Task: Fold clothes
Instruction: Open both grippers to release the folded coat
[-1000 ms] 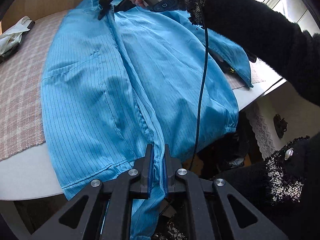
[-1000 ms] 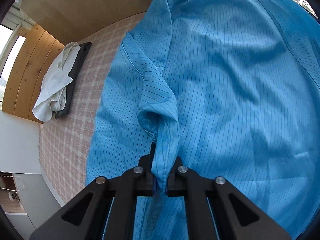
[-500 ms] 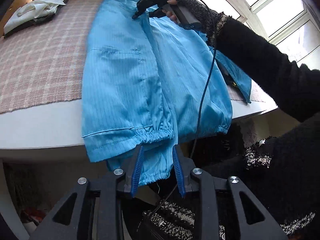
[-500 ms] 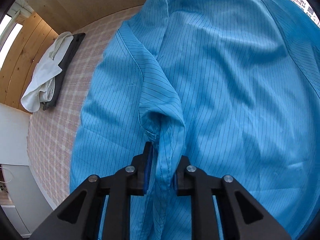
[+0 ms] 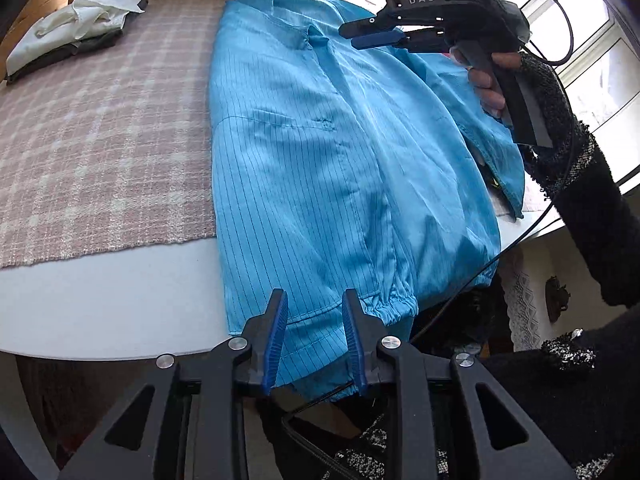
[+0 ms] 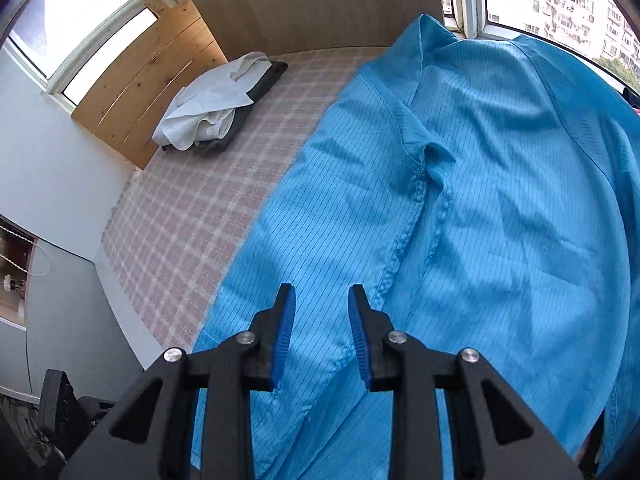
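Checked cloth (image 5: pixel 100 152) covers table; blue jacket (image 5: pixel 320 168) spread flat, hem over edge at 6 o'clock. Left gripper (image 5: pixel 315 344), right gripper (image 6: pixel 322 334): both just released placket, now agape, empty. Front laid closed, ready to fold.

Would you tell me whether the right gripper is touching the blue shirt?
Apart: in the left wrist view, the right gripper hangs open above the blue shirt, clear of it.

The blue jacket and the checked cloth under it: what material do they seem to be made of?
The blue jacket looks like thin, smooth synthetic weave with a slight sheen; fine dark pinstripes and soft wrinkles show. The checked cloth looks like coarse, matte woven fabric, perhaps cotton or wool; its nubby texture shows.
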Tool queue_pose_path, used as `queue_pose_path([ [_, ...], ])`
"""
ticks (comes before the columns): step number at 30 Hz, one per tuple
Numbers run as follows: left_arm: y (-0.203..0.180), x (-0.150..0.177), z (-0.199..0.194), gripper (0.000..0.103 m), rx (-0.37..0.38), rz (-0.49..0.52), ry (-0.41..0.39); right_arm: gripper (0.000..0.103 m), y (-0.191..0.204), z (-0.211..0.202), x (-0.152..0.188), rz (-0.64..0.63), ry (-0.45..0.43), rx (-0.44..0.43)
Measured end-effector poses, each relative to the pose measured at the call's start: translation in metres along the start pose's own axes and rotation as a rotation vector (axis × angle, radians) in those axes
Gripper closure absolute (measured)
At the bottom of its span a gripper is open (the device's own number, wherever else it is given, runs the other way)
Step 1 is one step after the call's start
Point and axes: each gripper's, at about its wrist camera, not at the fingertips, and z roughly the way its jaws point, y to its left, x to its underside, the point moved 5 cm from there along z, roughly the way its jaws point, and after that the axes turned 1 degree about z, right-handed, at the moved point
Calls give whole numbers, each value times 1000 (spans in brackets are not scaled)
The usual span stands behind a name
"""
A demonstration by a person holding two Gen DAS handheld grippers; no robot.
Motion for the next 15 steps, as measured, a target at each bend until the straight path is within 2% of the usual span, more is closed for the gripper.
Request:
queue_pose_path([
  [3,7,10,19,78,-33,13,60,76,21,22,32,-34,46,-17],
  [5,6,14,21,78,-38,35,60,76,31,38,53,-47,79,-21],
  [7,3,14,20,79,-39,48,66,76,21,45,63,-3,100,5],
  [11,-7,11,0,79,-33,83,26,76,-13,-21,80,99,-9,28],
  [15,-25,10,-37,79,6,109,-45,76,-48,-87,97,201,-118,51],
])
